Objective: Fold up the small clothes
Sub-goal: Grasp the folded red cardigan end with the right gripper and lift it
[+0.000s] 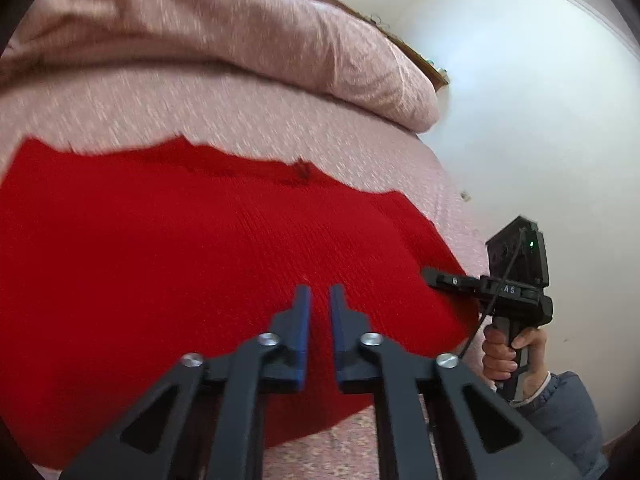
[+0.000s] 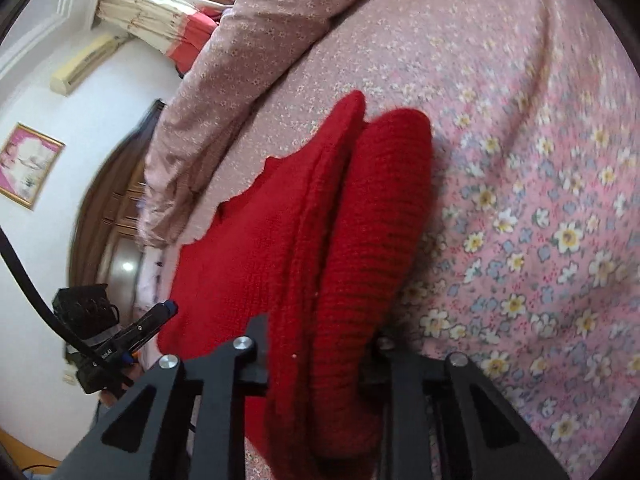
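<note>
Your left gripper (image 1: 319, 292) sits low in the middle of its frame over the red knit garment (image 1: 180, 260), which is spread on the floral bedsheet (image 1: 248, 120); its blue-padded fingers (image 1: 302, 328) are all but closed, with only a narrow slit between them and nothing caught there. In the right wrist view your right gripper (image 2: 320, 360) is clamped on a bunched fold of the red knit, which runs from the bottom centre toward the upper middle. The fingertips are buried in the cloth, so the grip looks firm but its exact hold is hard to read.
</note>
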Action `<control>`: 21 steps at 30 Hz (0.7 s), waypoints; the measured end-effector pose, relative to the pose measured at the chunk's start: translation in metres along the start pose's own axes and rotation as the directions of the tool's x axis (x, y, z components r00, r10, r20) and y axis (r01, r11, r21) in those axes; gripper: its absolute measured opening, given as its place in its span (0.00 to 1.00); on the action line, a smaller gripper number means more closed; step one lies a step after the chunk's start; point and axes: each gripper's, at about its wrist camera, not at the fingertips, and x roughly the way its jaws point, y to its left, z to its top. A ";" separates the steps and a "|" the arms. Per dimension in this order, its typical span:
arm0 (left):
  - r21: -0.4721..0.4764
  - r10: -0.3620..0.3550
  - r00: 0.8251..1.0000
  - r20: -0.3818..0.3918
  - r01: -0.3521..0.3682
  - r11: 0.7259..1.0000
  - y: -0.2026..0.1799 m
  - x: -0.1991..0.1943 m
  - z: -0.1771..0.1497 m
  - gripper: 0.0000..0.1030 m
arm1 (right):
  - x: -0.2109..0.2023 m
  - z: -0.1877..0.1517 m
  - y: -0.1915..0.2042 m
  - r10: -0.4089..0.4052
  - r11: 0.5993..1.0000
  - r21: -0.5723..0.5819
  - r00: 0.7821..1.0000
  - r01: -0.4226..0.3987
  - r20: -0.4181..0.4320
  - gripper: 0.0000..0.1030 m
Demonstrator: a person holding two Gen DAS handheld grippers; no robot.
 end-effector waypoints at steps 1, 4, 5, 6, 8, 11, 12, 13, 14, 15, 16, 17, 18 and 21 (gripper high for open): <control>0.006 0.008 1.000 -0.007 -0.008 1.000 -0.001 0.003 -0.001 0.00 | -0.002 0.001 0.006 -0.016 1.000 -0.011 1.000 0.016 0.007 0.23; -0.014 0.049 0.998 -0.025 -0.049 0.999 0.004 0.013 -0.007 0.00 | -0.006 0.003 0.014 -0.041 0.999 -0.014 0.999 0.041 0.019 0.22; -0.014 0.061 0.998 -0.034 -0.062 0.998 0.004 0.017 -0.009 0.00 | -0.005 0.004 0.015 -0.045 0.999 -0.010 0.999 0.045 0.019 0.22; -0.005 0.087 0.995 -0.047 -0.088 0.996 0.005 0.023 -0.011 0.00 | -0.005 0.004 0.016 -0.047 0.999 -0.003 0.999 0.047 0.019 0.22; 0.011 0.119 0.992 -0.047 -0.118 0.993 0.001 0.027 -0.014 0.00 | -0.007 0.005 0.019 -0.055 0.998 0.005 0.998 0.055 0.023 0.22; 0.019 0.147 0.988 -0.046 -0.147 0.989 -0.002 0.030 -0.014 0.00 | -0.016 0.007 0.039 -0.069 0.998 0.000 0.996 0.070 0.047 0.21; 0.023 0.148 0.988 -0.044 -0.147 0.989 -0.002 0.030 -0.014 0.00 | -0.020 0.007 0.049 -0.075 0.997 -0.009 0.996 0.075 0.055 0.21; 0.016 0.141 0.989 -0.043 -0.140 0.990 -0.001 0.031 -0.013 0.00 | -0.023 0.007 0.065 -0.089 0.996 -0.023 0.994 0.091 0.062 0.21; 0.004 0.125 0.991 -0.044 -0.125 0.992 0.001 0.029 -0.013 0.00 | -0.025 0.007 0.077 -0.108 0.993 -0.030 0.992 0.110 0.064 0.21; -0.004 0.113 0.993 -0.044 -0.114 0.994 0.003 0.027 -0.012 0.00 | -0.027 0.008 0.090 -0.136 0.990 -0.034 0.989 0.139 0.059 0.21; -0.015 0.098 0.994 -0.042 -0.098 0.995 0.005 0.023 -0.012 0.00 | -0.028 0.010 0.107 -0.183 0.982 -0.040 0.982 0.185 0.050 0.20; -0.034 0.081 0.996 -0.042 -0.082 0.996 0.007 0.016 -0.010 0.00 | -0.028 0.012 0.121 -0.218 0.974 -0.050 0.975 0.221 0.044 0.20; -0.045 0.070 0.997 -0.044 -0.072 0.996 0.009 0.011 -0.009 0.00 | -0.028 0.014 0.135 -0.261 0.962 -0.071 0.965 0.263 0.042 0.20; -0.042 0.002 1.000 -0.025 -0.003 0.999 0.017 -0.026 -0.011 0.00 | -0.020 0.019 0.180 -0.373 0.918 -0.126 0.927 0.375 0.046 0.20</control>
